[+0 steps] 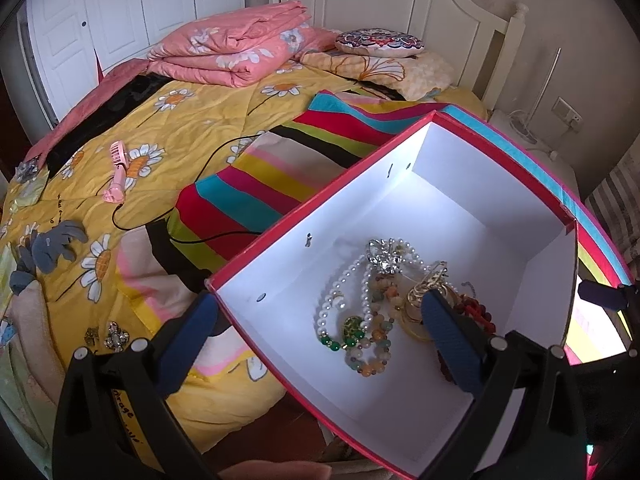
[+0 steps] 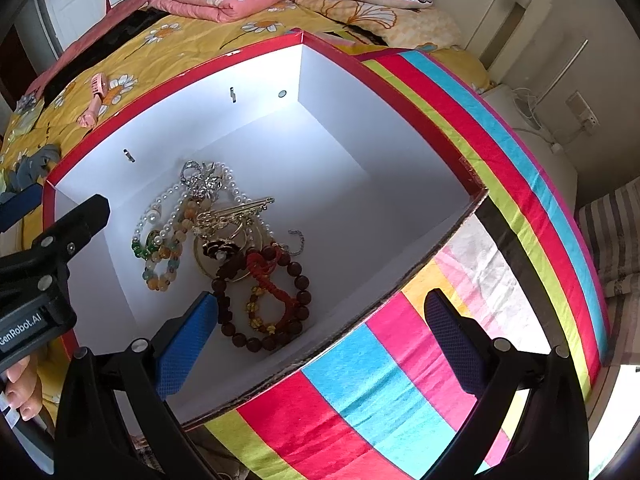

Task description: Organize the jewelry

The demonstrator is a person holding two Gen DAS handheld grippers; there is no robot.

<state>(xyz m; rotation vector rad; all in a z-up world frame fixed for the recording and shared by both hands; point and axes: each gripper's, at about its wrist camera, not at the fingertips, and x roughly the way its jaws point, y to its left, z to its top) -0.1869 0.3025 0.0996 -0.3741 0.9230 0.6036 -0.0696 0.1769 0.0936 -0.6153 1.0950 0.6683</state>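
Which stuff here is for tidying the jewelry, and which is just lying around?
For the job:
red box
pearl necklace
brown bead bracelet
brooches on the bed

Just lying about:
pink fan
folded pink quilt
round cushion
grey gloves

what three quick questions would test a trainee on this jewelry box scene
1. True or false: the box is empty.
2. The left gripper has its fingers: A) both inside the box, B) both outside it, C) one on each side of a box wall.
3. Fill in: the pink fan lies on the ___ daisy quilt.

Key: 1 false, bracelets and necklaces lie on its floor. 2 C. 3 yellow.
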